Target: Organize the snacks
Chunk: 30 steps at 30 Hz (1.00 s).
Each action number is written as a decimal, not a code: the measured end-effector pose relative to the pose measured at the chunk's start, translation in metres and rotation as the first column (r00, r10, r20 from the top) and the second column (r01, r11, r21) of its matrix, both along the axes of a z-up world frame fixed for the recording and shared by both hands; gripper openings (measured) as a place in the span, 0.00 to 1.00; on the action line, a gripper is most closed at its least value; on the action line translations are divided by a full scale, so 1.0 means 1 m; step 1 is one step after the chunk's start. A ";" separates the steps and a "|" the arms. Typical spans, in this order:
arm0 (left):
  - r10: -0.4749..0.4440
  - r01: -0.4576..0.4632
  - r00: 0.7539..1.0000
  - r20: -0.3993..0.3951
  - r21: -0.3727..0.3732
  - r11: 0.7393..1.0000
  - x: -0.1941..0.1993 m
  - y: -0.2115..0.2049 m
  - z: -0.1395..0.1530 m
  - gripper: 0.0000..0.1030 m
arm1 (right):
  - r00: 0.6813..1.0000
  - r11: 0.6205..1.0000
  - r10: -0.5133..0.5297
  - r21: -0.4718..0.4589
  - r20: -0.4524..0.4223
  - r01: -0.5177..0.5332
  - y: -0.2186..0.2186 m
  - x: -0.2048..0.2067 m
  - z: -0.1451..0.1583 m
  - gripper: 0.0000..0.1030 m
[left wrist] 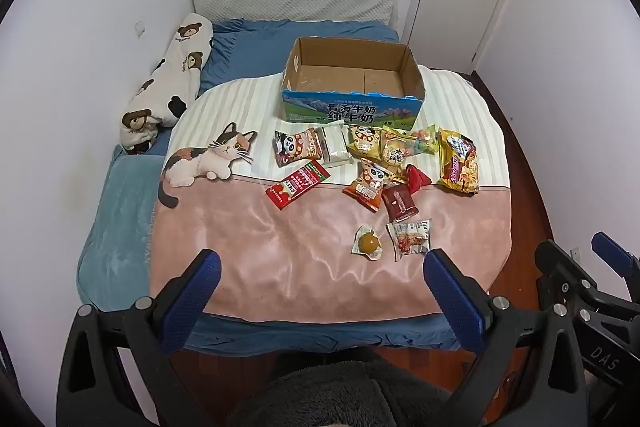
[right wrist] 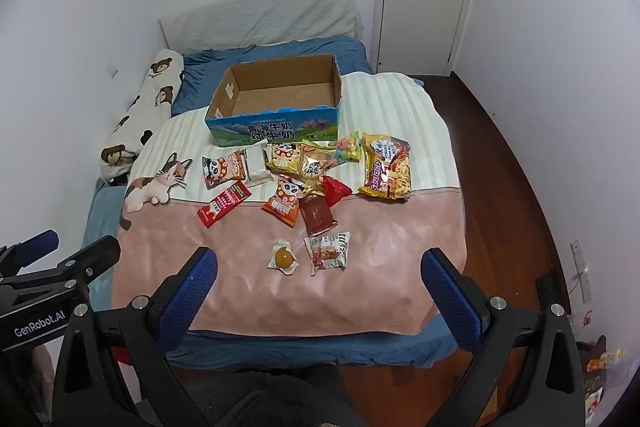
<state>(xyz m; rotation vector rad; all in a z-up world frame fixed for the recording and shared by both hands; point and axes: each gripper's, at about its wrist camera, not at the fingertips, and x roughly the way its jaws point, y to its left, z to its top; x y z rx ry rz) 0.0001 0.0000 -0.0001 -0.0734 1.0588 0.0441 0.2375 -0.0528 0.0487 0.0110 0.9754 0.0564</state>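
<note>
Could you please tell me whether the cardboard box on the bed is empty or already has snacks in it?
Empty: the cardboard box shows only its bare brown floor in both views, top open.

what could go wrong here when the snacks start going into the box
1. The packets overlap in a heap by the yellow noodle pack, so a grab there may lift or drag a neighbour.
2. The egg packet and small white packet lie flat on the soft pink blanket; open tongs, right or left, might pinch fabric too.
3. The cardboard box sits on bedding and could shift or tip if bumped.
</note>
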 end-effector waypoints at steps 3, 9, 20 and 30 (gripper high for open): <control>0.001 -0.001 1.000 0.005 0.000 1.000 0.000 0.000 0.000 1.00 | 1.000 1.000 0.000 0.001 0.002 0.000 0.001 0.001 0.000 1.00; 0.000 0.000 1.000 0.004 -0.005 1.000 0.000 0.000 0.000 1.00 | 1.000 1.000 0.000 0.002 0.002 0.000 0.002 0.002 -0.001 1.00; 0.001 -0.001 1.000 0.002 0.000 1.000 0.002 -0.004 -0.003 1.00 | 1.000 1.000 -0.003 -0.004 0.005 0.003 0.005 0.003 -0.001 1.00; 0.003 -0.003 1.000 0.004 0.030 1.000 0.003 0.002 -0.007 1.00 | 1.000 1.000 -0.003 -0.009 0.007 0.003 0.004 0.005 0.000 1.00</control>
